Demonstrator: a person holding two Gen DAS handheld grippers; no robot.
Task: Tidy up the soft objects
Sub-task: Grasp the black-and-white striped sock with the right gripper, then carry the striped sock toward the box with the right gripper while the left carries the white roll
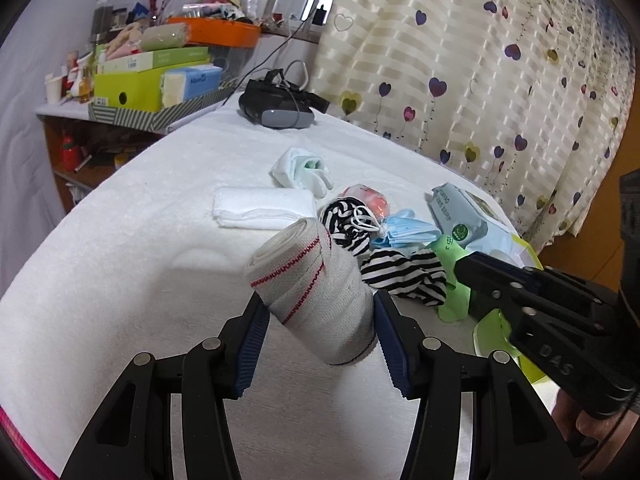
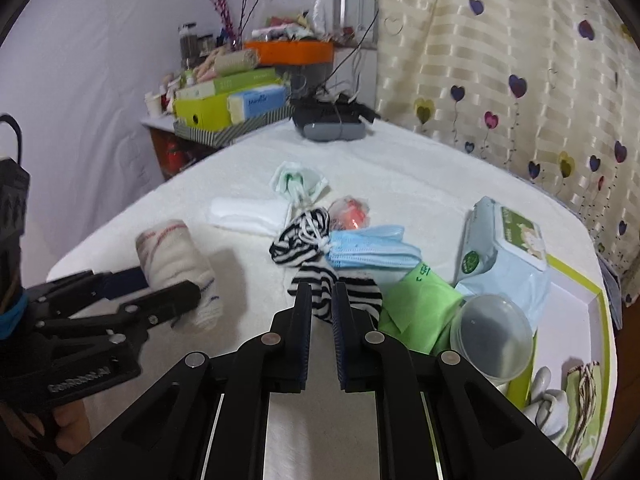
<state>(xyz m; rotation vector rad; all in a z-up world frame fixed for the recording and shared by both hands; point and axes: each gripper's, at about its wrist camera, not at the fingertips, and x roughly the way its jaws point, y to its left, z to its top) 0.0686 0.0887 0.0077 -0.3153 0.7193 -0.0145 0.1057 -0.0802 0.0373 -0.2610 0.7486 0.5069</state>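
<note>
My left gripper (image 1: 320,308) is shut on a rolled white bandage (image 1: 316,280) with red stitching, held above the white towel-covered table (image 1: 140,240). The right wrist view shows that left gripper (image 2: 168,284) and the bandage (image 2: 172,256) at the left. My right gripper (image 2: 322,292) is shut on the near end of a black-and-white striped cloth (image 2: 360,292). The cloth's far part (image 2: 300,240) lies tangled with white mask strings. In the left wrist view the right gripper (image 1: 464,268) reaches in from the right, beside the striped cloth (image 1: 404,276).
Blue face masks (image 2: 368,248), a green bag (image 2: 416,304), a wet-wipes pack (image 2: 504,252) and a clear lid (image 2: 492,332) crowd the right by a green-rimmed tray (image 2: 596,320). A folded white towel (image 2: 248,212), a white mask (image 2: 296,180) and a headset (image 2: 332,124) lie farther back.
</note>
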